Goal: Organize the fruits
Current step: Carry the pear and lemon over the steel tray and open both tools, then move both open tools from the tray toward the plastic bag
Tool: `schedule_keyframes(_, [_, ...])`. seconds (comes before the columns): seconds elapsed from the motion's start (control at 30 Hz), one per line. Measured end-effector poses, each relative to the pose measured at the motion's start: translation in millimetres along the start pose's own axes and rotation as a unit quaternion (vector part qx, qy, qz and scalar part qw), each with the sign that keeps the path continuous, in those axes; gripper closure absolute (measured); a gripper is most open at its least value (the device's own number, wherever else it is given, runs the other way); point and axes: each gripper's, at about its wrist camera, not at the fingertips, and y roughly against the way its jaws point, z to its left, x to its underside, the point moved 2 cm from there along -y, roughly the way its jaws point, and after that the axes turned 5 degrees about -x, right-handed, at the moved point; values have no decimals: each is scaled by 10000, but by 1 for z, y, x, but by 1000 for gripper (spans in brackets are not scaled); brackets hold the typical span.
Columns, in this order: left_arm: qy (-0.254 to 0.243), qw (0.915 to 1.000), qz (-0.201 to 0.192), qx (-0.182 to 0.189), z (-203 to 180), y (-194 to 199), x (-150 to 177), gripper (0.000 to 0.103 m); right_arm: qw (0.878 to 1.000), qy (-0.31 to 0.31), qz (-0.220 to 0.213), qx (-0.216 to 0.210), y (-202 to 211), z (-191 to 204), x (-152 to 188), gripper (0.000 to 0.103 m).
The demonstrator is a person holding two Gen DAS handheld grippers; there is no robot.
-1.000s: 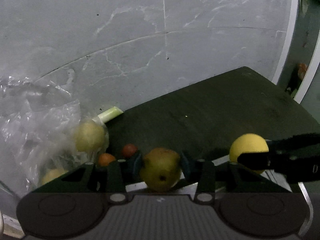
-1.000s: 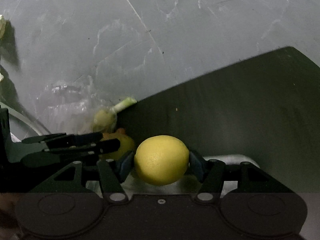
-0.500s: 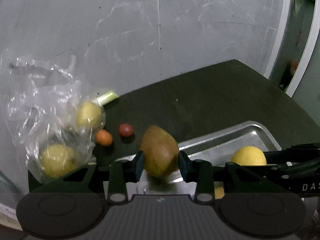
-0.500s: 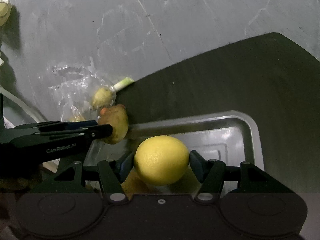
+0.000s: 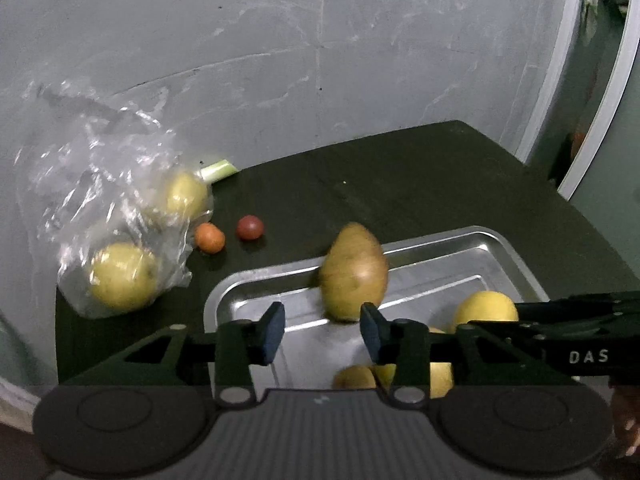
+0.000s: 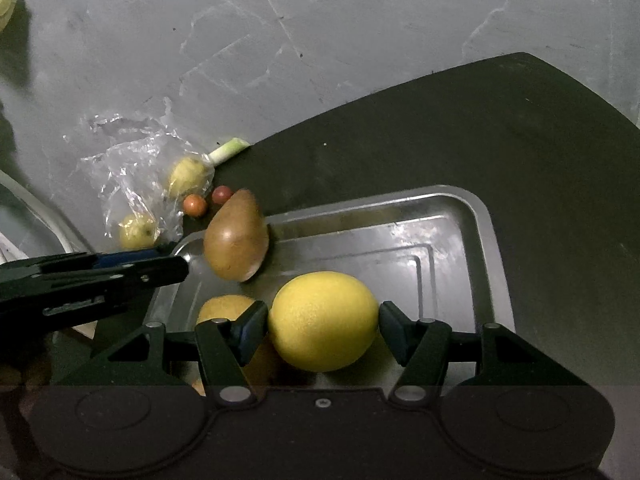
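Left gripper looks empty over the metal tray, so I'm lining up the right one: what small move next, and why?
Probably open the right gripper and let the round yellow lemon drop into the silver metal tray. The lemon sits between the pads above the tray floor, and the left gripper is open, its brown pear blurred and clear of the pads, over the tray's far rim.

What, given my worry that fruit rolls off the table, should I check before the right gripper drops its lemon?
1. Right gripper clamps lemon on both sides: ok.
2. Lemon is above the tray: ok.
3. Left gripper is open, not touching the pear: ok.
4. Pear at rest: cannot tell, it is blurred at the tray's far rim.
5. Landing spot free: not ok, yellow fruit lies close by.
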Motion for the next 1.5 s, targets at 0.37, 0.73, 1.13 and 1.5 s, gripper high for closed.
schedule_keyframes(0.37, [861,9962,-102,53,20,43,33,15,9988,493,-65,46,38,18,5,18])
schedule_keyframes(0.73, [975,9952,94,42,36,70,67,3,9923,917,802,223,61,33,36,4])
schedule_keyframes(1.13, [1297,9885,772,-106,52,70,92,2,9728,1432,1520,1006,56,36,43,3])
schedule_keyframes(1.5, [1666,9806,918,-473,73,64,89,2,9680,1740,1266,1290,50,40,28,1])
